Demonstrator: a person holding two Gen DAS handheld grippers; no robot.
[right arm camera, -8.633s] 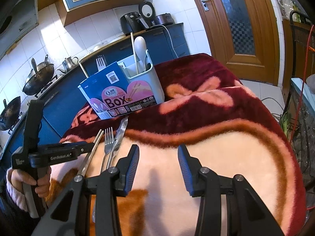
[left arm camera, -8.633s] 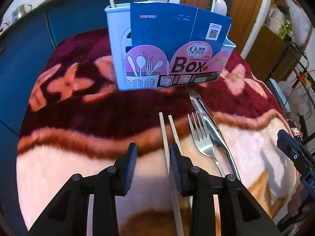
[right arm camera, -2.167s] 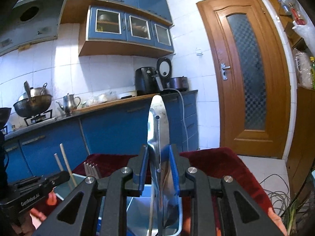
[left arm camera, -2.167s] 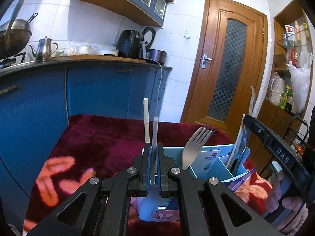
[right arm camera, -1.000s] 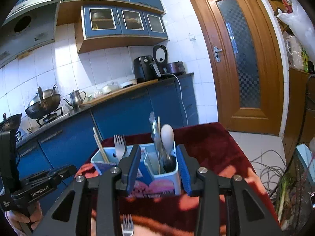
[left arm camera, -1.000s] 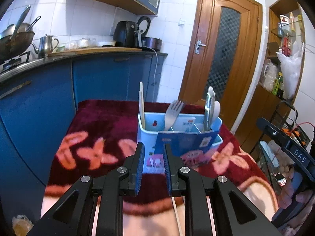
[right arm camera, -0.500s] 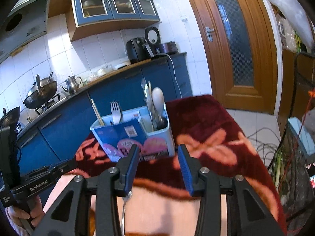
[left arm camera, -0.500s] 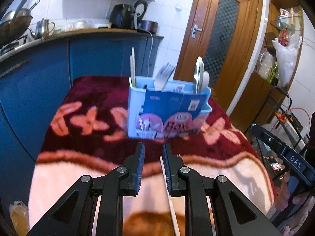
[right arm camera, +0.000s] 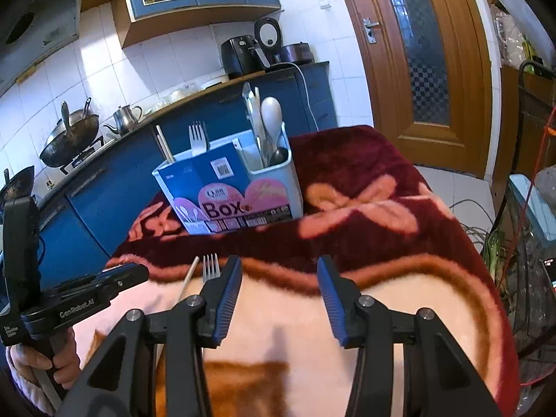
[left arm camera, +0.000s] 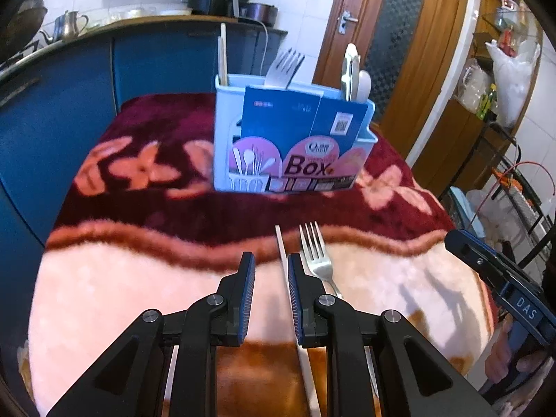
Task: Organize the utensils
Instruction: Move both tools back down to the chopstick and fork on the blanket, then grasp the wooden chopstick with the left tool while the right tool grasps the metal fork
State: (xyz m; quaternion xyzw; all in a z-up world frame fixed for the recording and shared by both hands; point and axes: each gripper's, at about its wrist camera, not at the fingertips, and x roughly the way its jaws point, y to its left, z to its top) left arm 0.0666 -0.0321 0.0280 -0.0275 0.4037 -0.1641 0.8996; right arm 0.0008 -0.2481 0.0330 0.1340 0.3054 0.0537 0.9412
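Left wrist view: left gripper [left arm camera: 270, 271] over the pink part of the blanket [left arm camera: 104, 278]; jaws a narrow gap apart, nothing clamped. A single loose chopstick [left arm camera: 282, 250] lies on the blanket, running from ahead of the tips back along the inner face of the right-hand pad. Whether it touches that pad cannot be told. A loose fork [left arm camera: 314, 253] lies just right of the chopstick, tines toward the utensil box [left arm camera: 222, 132]. The right gripper's body shows at the right edge, lettered "DAS".

Right wrist view only: right gripper [right arm camera: 278, 281], jaws apart and opening, only blanket between them. The fork [right arm camera: 211, 267] and chopstick [right arm camera: 189, 278] lie left of its left finger, outside the jaws. The left gripper [right arm camera: 121, 276] shows here from the side, body marked "GenRobot.AI", held by a hand [right arm camera: 38, 358]. This view also looks into the box's end compartment [right arm camera: 274, 160]: a white spoon, a metal utensil and a stick stand there.

Box stands upright on the dark red band, well ahead of both grippers. Both views: chopsticks [left arm camera: 222, 52] and a fork [left arm camera: 283, 66] standing in the other compartments. Card sleeve reads "Box", with a QR code above; smaller print not legible.
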